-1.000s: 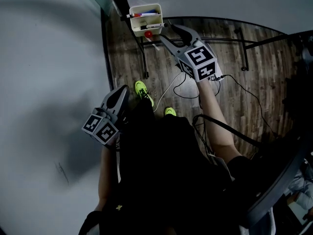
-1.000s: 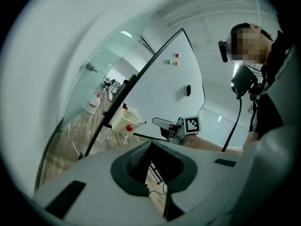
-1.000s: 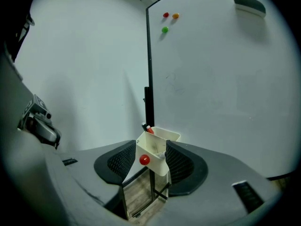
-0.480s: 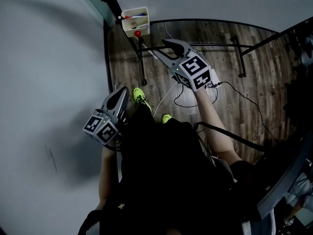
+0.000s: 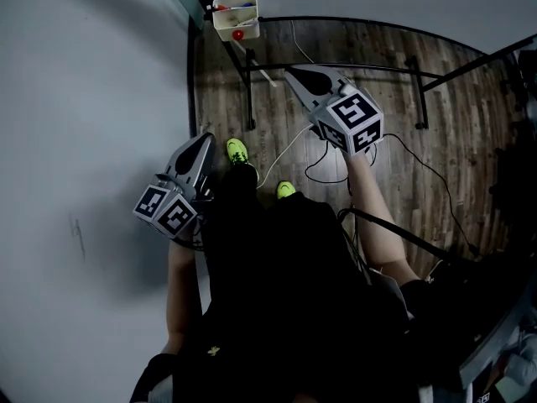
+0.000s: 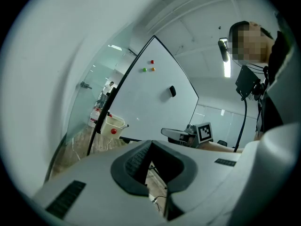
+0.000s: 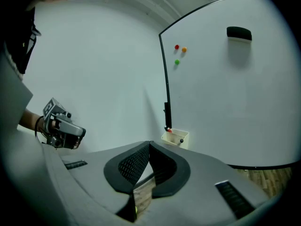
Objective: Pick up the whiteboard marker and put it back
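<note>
Wood-plank floor (image 5: pixel 461 116); smooth matt whiteboard (image 7: pixel 225 102); plastic tray (image 5: pixel 225 25).

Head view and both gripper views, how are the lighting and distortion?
Head view: dim, the person's dark clothing nearly black, wooden floor bowed by the lens. Left gripper view: black fisheye corners, ceiling light glaring. Right gripper view: evenly lit, whiteboard edge curved.

Brown wood-grain floor (image 5: pixel 394 91) at upper right. Cream tray (image 5: pixel 236 13) at top, red ball (image 5: pixel 237 34) on its front. Neon yellow-green shoes (image 5: pixel 238 151) at centre. Grey left gripper (image 5: pixel 204 141) and right gripper (image 5: pixel 295 75), black-and-white square markers on both. Red, orange and green magnets (image 7: pixel 177 46) on white board (image 7: pixel 225 93).
</note>
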